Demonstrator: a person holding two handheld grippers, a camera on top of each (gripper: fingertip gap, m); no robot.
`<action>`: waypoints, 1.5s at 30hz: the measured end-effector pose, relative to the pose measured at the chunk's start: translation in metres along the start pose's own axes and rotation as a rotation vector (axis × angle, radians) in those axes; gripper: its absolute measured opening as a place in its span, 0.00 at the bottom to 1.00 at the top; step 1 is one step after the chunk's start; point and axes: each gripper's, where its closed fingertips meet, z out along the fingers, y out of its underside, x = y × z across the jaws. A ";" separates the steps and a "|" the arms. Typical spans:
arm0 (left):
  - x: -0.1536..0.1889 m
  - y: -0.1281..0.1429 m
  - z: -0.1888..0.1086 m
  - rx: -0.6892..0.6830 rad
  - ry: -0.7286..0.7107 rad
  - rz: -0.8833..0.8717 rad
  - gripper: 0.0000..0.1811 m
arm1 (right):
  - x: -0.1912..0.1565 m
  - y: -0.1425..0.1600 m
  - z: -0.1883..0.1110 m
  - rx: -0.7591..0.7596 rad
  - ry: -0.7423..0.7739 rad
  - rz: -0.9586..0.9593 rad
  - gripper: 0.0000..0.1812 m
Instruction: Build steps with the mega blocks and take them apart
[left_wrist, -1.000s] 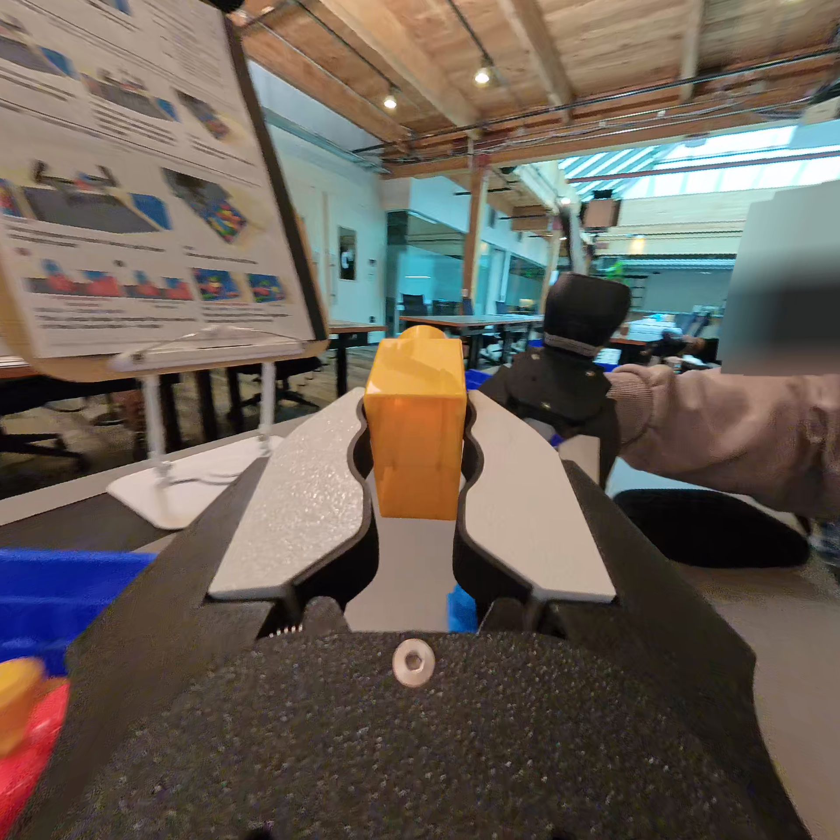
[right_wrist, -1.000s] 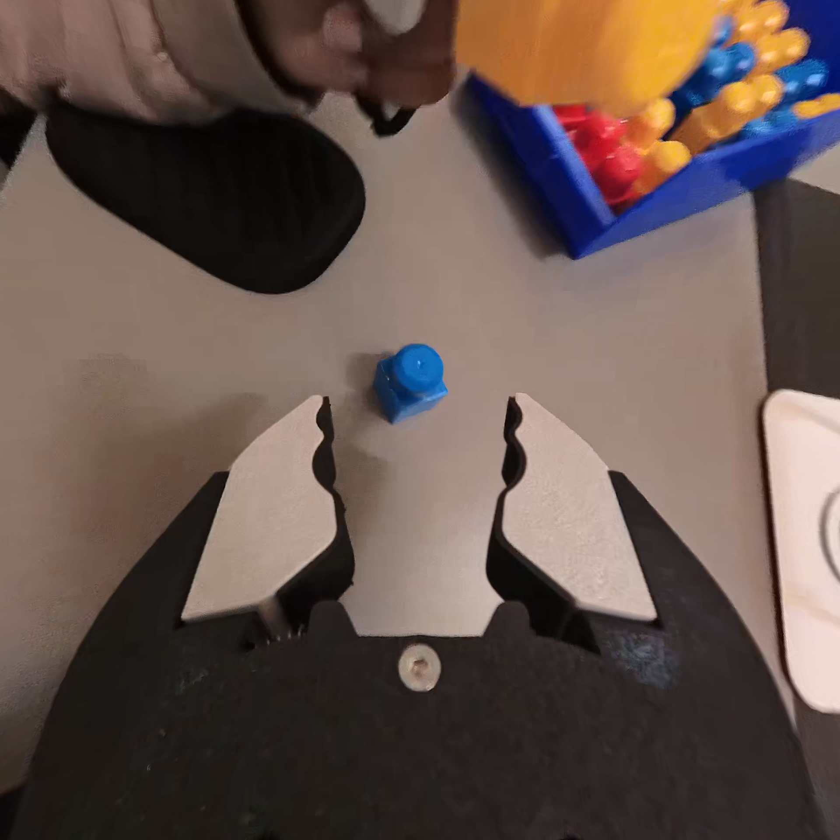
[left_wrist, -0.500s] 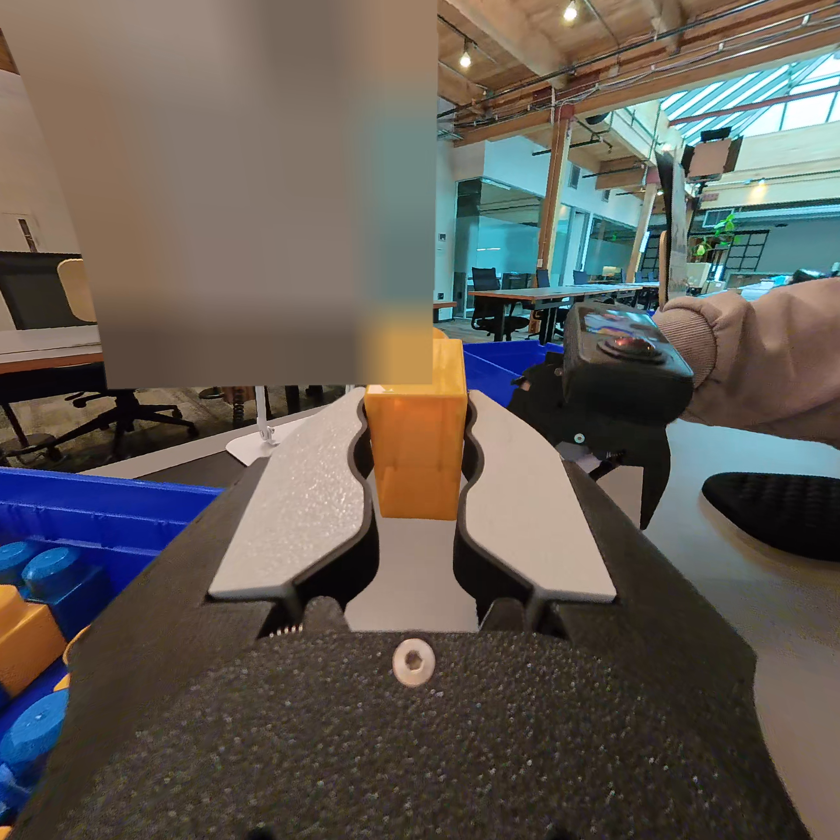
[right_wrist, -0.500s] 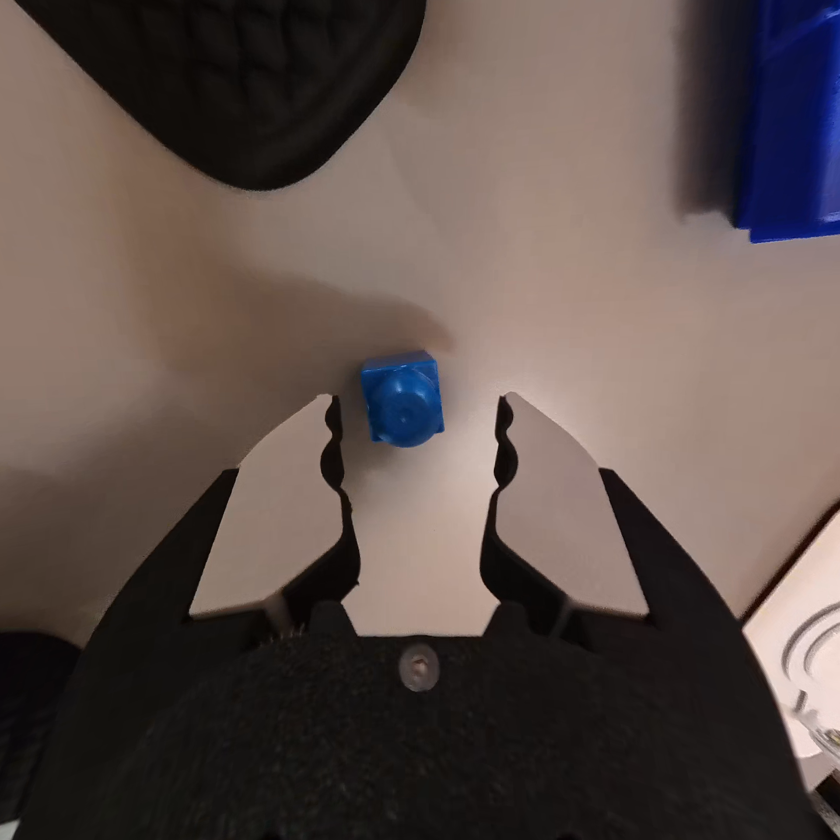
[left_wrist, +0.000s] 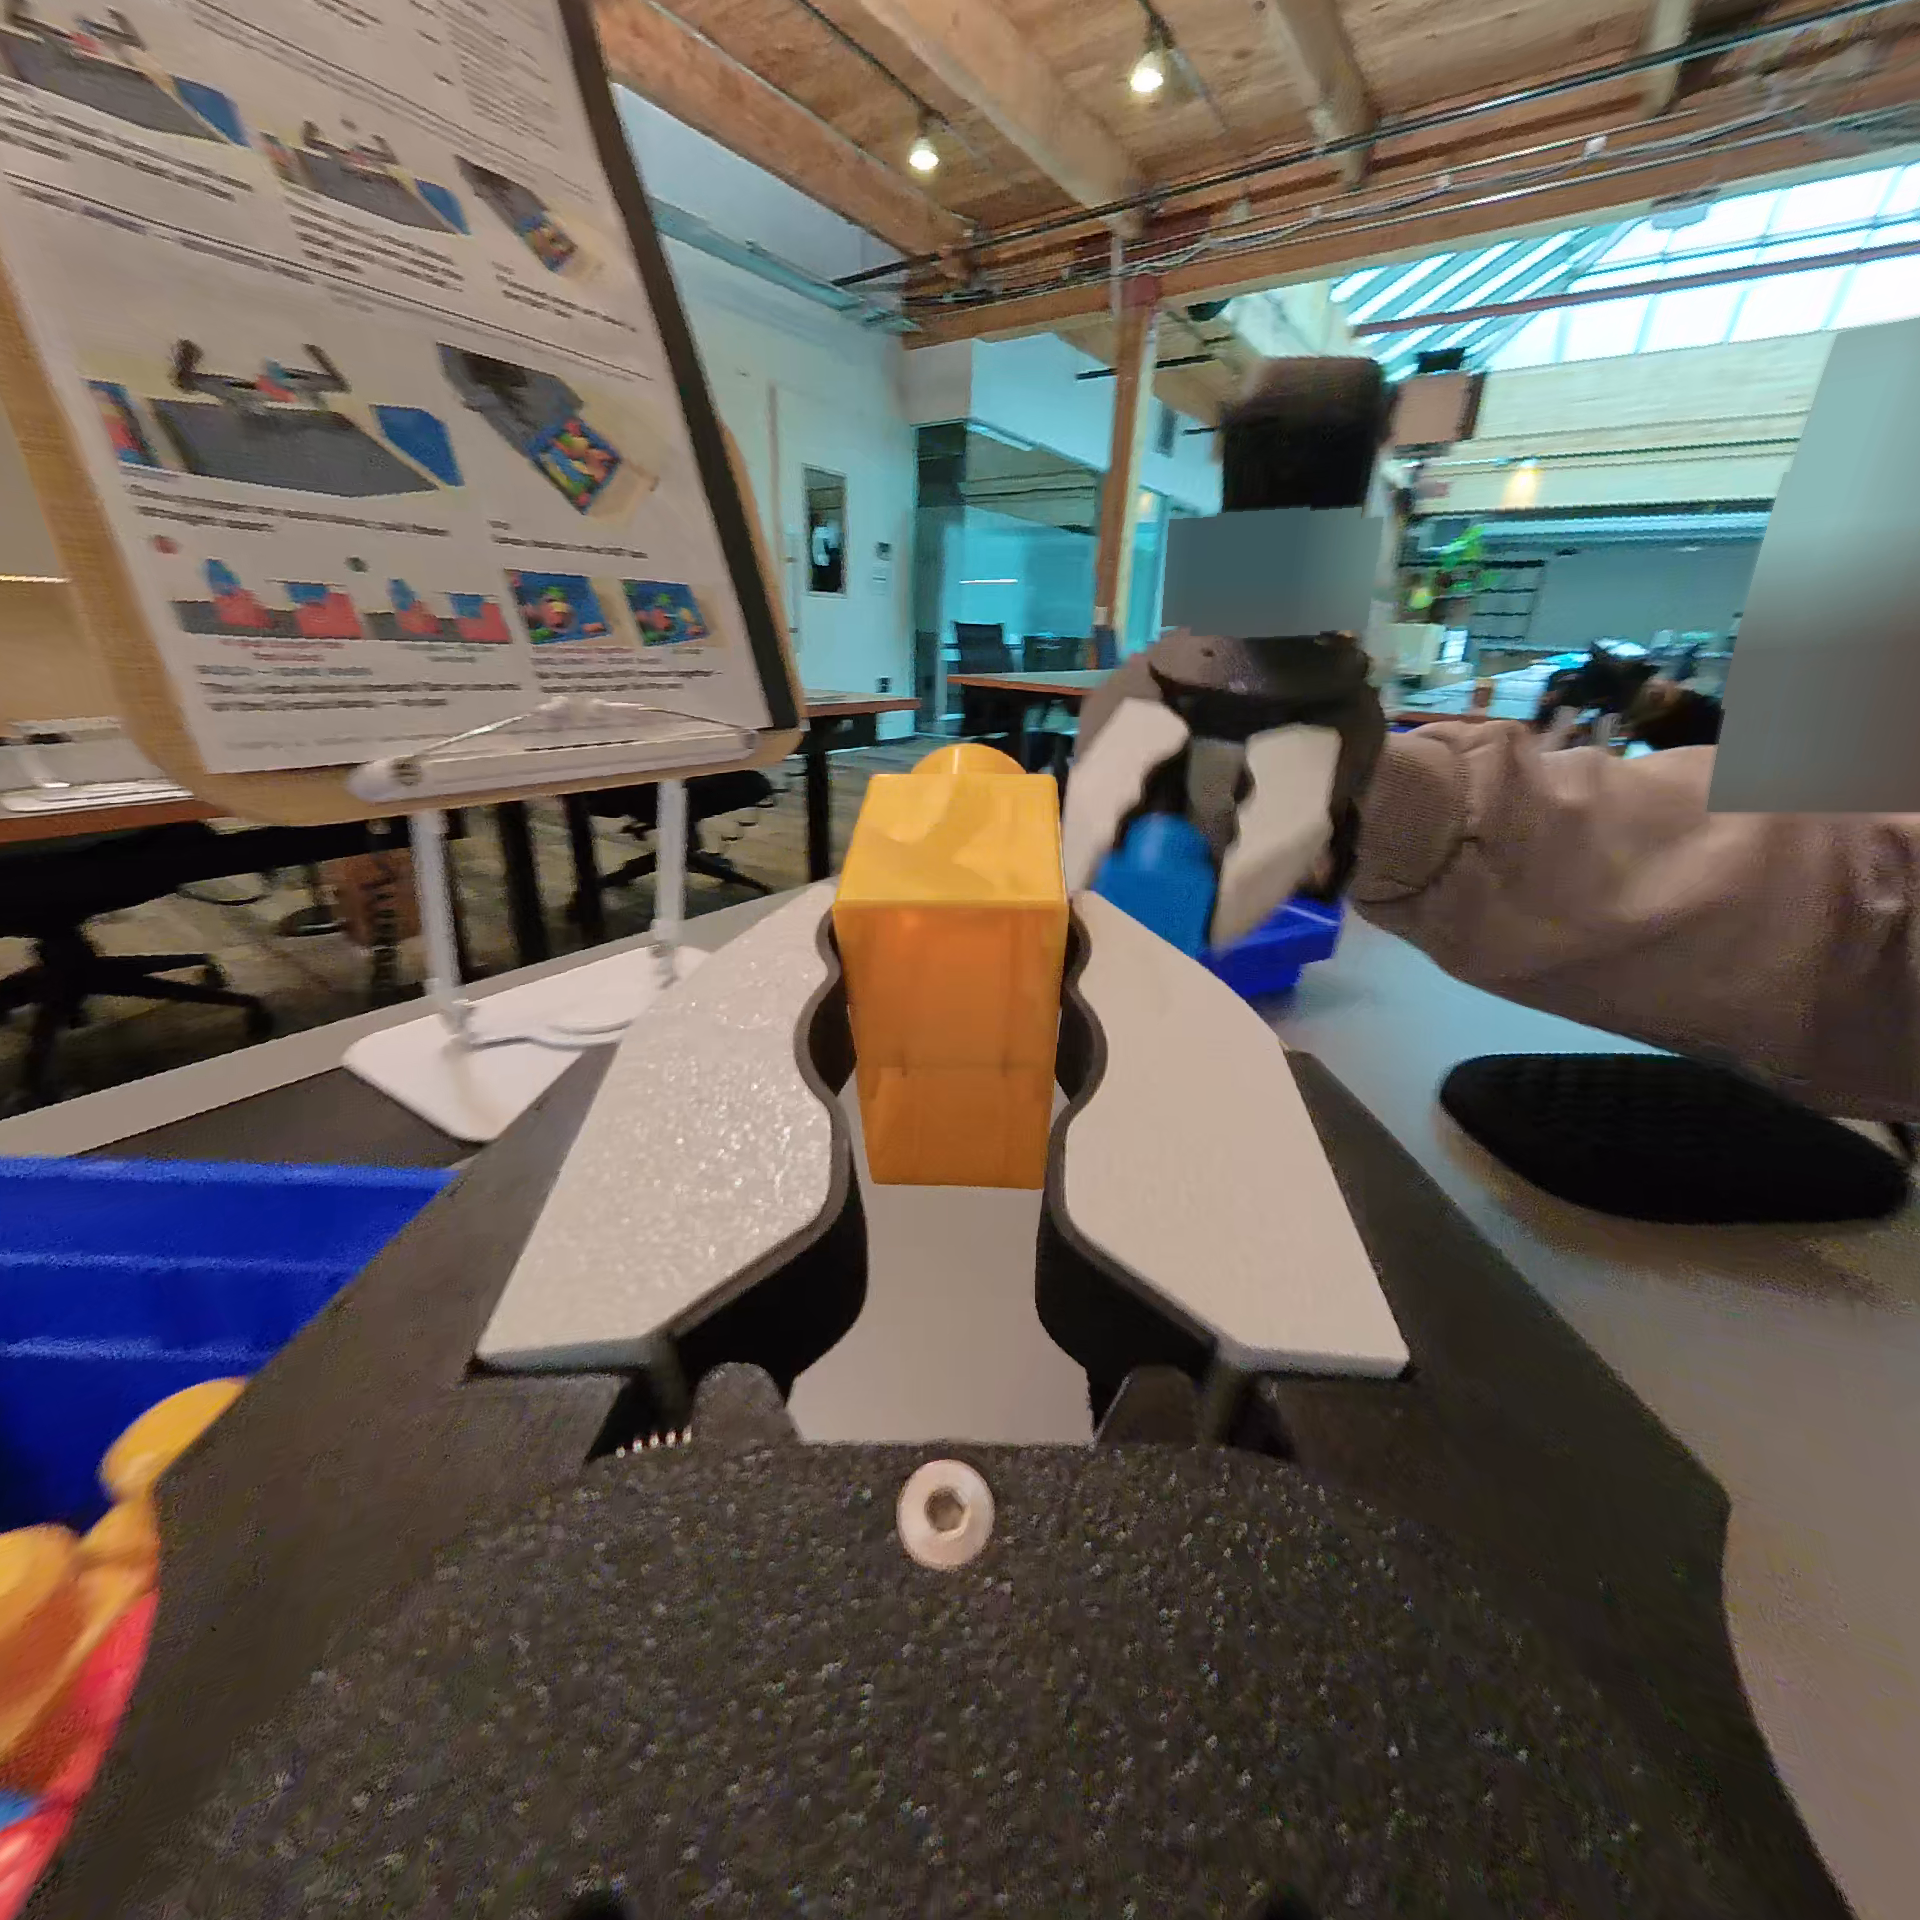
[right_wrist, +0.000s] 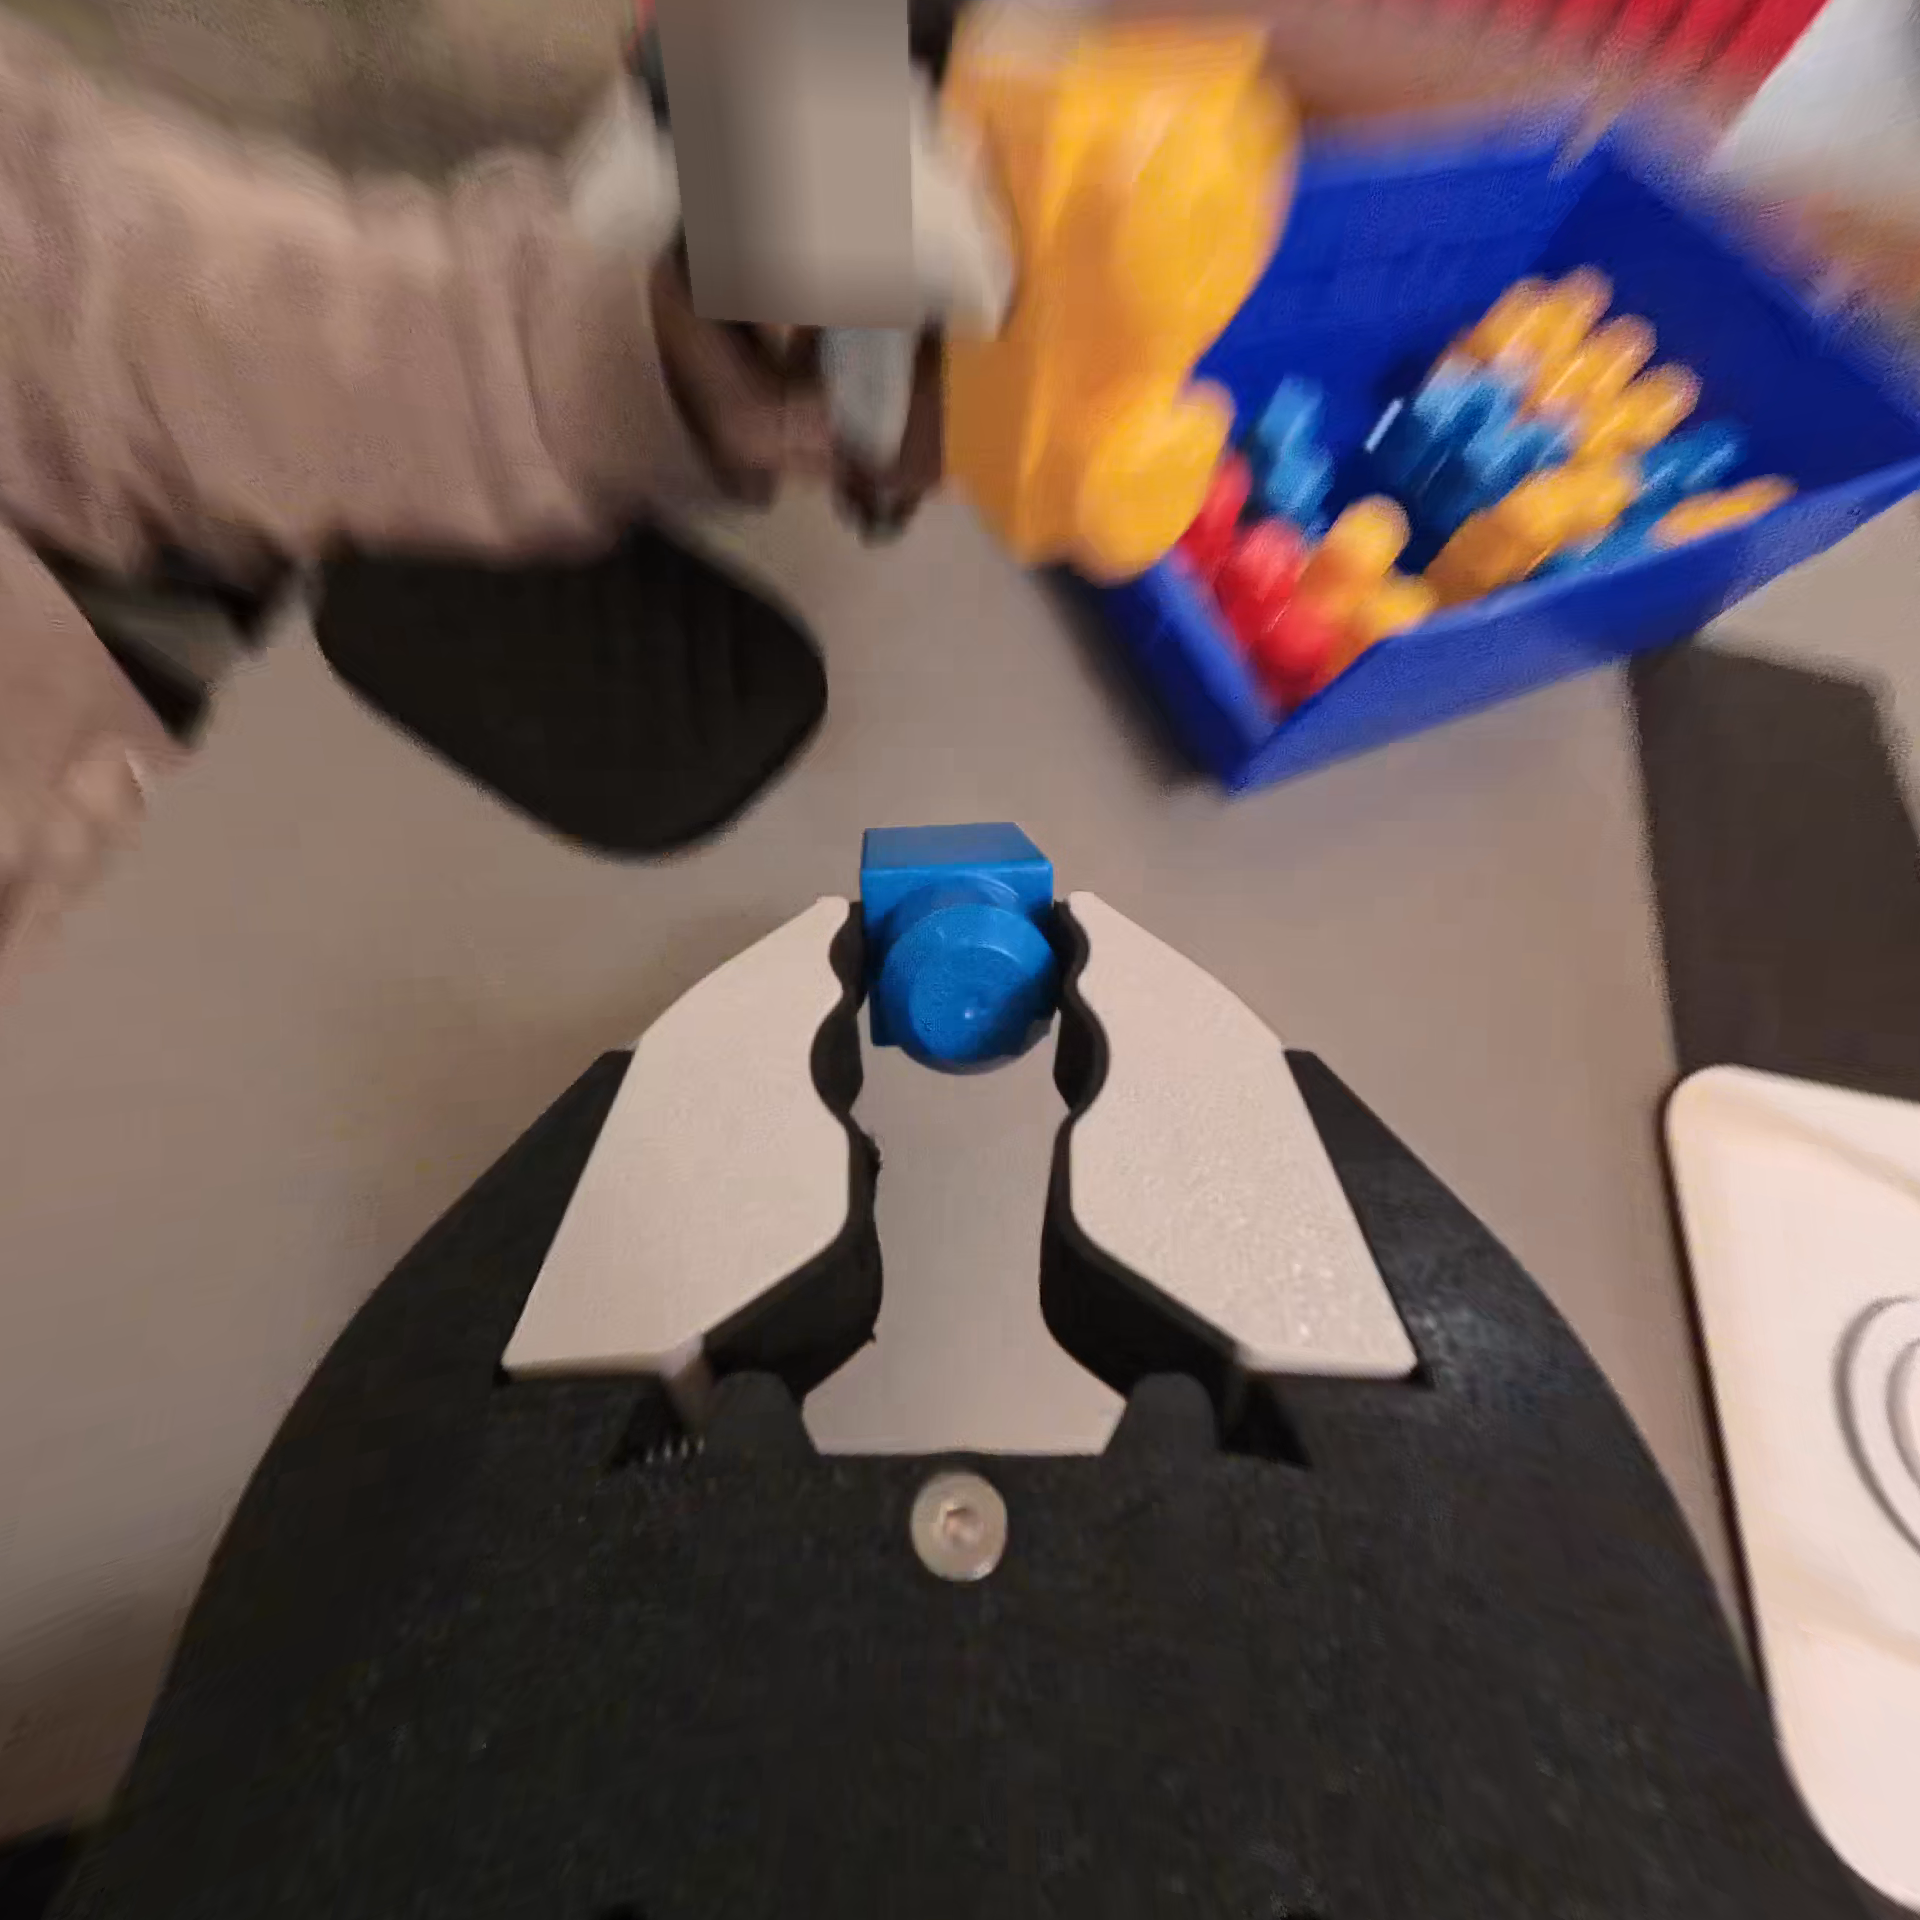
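Observation:
My left gripper (left_wrist: 951, 925) is shut on a yellow block (left_wrist: 951, 987), held level above the table with its stud pointing away. The same yellow block (right_wrist: 1101, 281) shows blurred at the top of the right wrist view. My right gripper (right_wrist: 958, 935) is shut on a small blue block (right_wrist: 956, 945), its stud facing the camera, lifted above the grey table (right_wrist: 1299, 935). In the left wrist view the right gripper (left_wrist: 1195, 831) hangs fingers down just right of the yellow block, with the blue block (left_wrist: 1153, 873) between its pads.
A blue bin (right_wrist: 1538, 499) of yellow, red and blue blocks sits at the table's right. A black pad (right_wrist: 571, 686) lies left of it. An instruction sheet on a white stand (left_wrist: 343, 364) stands at the back left. A person's sleeve (left_wrist: 1610, 904) reaches in. Left tips to right tips: about 10 cm.
My right gripper came down around the blue block on the table, shut on it and lifted it. My left gripper kept the yellow block and swung toward the right gripper.

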 end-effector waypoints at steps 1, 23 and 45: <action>0.007 0.000 0.003 0.001 0.037 -0.013 0.20 | 0.001 -0.018 -0.018 0.147 0.013 0.033 0.18; 0.099 0.048 0.047 -0.188 0.362 -0.049 0.20 | -0.041 -0.027 -0.044 0.456 0.029 0.065 0.18; 0.112 0.054 0.060 -0.178 0.334 0.013 0.22 | -0.058 -0.010 -0.100 0.314 0.179 0.081 0.15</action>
